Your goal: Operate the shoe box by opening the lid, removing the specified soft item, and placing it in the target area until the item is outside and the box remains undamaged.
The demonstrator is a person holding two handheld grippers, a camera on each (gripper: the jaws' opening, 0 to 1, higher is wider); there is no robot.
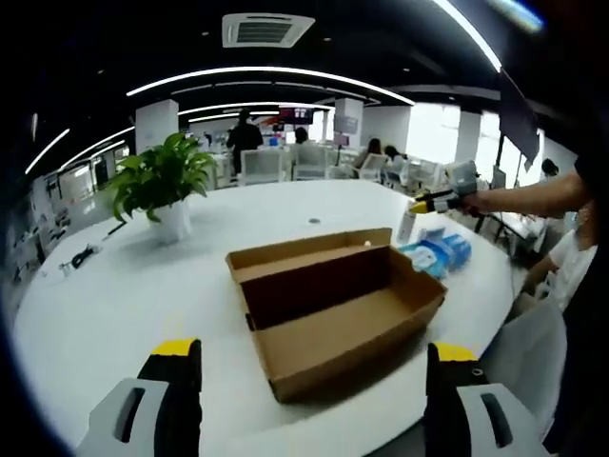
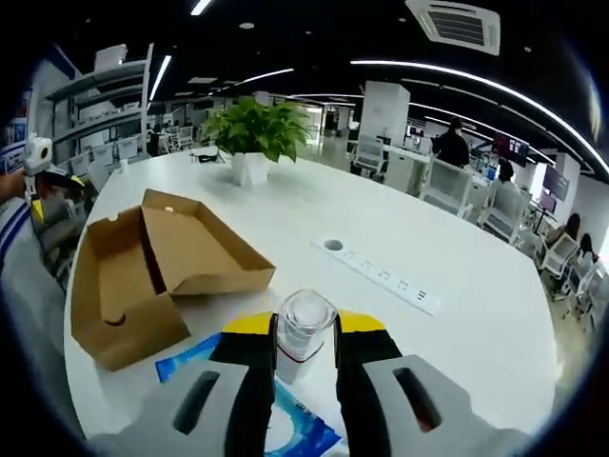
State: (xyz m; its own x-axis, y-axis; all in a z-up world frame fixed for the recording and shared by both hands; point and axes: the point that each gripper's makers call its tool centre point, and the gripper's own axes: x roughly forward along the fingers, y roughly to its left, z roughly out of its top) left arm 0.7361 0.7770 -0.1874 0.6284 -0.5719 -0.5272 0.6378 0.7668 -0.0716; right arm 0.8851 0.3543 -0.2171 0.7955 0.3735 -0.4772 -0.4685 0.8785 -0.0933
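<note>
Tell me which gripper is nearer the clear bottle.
Right. The right gripper has its fingers closed around the clear bottle above the blue packet. The left gripper is open on the near side of the cardboard box, well away.

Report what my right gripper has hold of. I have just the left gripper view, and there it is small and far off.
Observer: The right gripper is shut on a small clear-topped bottle, with one jaw pressing on each side.
Operator: Say what lies under it.
Observer: A blue packet lies flat on the table directly below the jaws, next to the open shoe box.
Operator: Check the table past the bottle.
Observer: A white socket strip is set into the tabletop beyond it, well apart from the bottle.
</note>
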